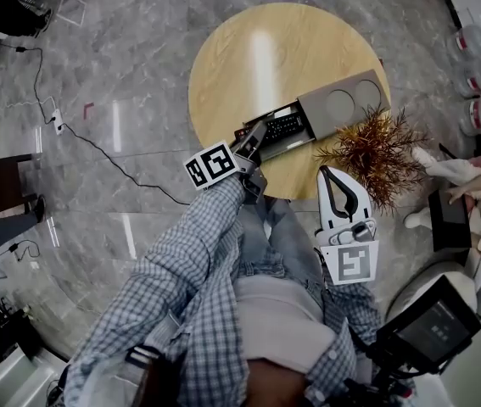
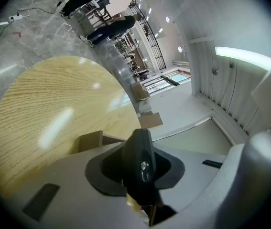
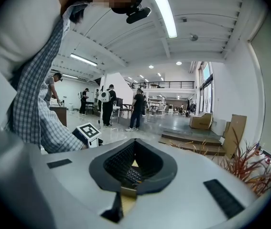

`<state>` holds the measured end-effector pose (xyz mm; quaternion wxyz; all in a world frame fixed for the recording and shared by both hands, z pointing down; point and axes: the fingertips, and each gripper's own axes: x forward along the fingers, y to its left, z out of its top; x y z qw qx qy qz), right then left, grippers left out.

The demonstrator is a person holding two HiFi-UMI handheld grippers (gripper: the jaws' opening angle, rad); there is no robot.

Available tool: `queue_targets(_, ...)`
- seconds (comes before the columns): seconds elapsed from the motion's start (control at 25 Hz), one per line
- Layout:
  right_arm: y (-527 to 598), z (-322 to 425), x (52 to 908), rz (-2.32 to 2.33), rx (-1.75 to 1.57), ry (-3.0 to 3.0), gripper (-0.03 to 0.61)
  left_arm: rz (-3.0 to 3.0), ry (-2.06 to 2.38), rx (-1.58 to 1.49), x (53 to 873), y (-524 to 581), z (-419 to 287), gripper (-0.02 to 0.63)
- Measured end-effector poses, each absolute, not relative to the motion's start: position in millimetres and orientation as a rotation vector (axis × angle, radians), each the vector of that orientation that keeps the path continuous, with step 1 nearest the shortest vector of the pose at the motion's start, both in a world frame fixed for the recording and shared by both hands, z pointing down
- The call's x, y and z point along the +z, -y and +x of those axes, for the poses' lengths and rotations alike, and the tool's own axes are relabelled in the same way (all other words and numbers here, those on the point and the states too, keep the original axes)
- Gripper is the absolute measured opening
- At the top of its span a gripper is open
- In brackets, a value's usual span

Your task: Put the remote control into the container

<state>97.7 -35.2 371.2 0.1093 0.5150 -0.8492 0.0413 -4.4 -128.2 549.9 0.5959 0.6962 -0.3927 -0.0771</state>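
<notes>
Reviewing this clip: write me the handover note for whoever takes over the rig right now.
Grippers: left tongs shut on the near end of the remote control; right tongs shut, empty, by the near edge of the table.
Things: the remote control lies along the open tray of the grey container; whether it rests on the tray floor cannot be told.
Done: remote control brought to the container.
Left: probably lower if needed, open the left tongs, withdraw.

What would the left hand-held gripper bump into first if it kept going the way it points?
Probably the gray container: the remote control in the left hand-held gripper hangs over it, though depth is unclear.
</notes>
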Motion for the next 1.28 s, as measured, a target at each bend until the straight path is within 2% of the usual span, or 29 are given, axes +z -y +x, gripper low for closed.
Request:
queue_targets(0.28, 35.4, 93.1, 373.4, 1.483, 0.103, 2.498, 0.006, 1.634, 0.903, -0.165, 546.2, 131.4, -1.2, 0.089)
queue_targets(0.52, 32.5, 73.3, 418.9, 1.250, 0.030, 2.318, 0.006, 1.632, 0.896, -0.144, 544.8, 130.9, 3.0, 0.089)
queue_targets(1.12, 57.4, 41.0, 518.6, 1.094, -0.026, 2.041, 0.009, 1.630, 0.826, -0.063, 540.8, 128.3, 16.1, 0.089)
queue_targets(1.2, 59.9, 39.0, 529.8, 1.056, -0.031, 2.021, 0.063, 1.629, 0.819, -0.055, 541.9, 128.3, 16.7, 0.089)
queue_targets(1.28, 61.1, 35.2, 539.5, 1.004, -0.050, 2.009, 0.089, 1.626, 0.812, -0.049, 542.9, 128.7, 17.4, 0.089)
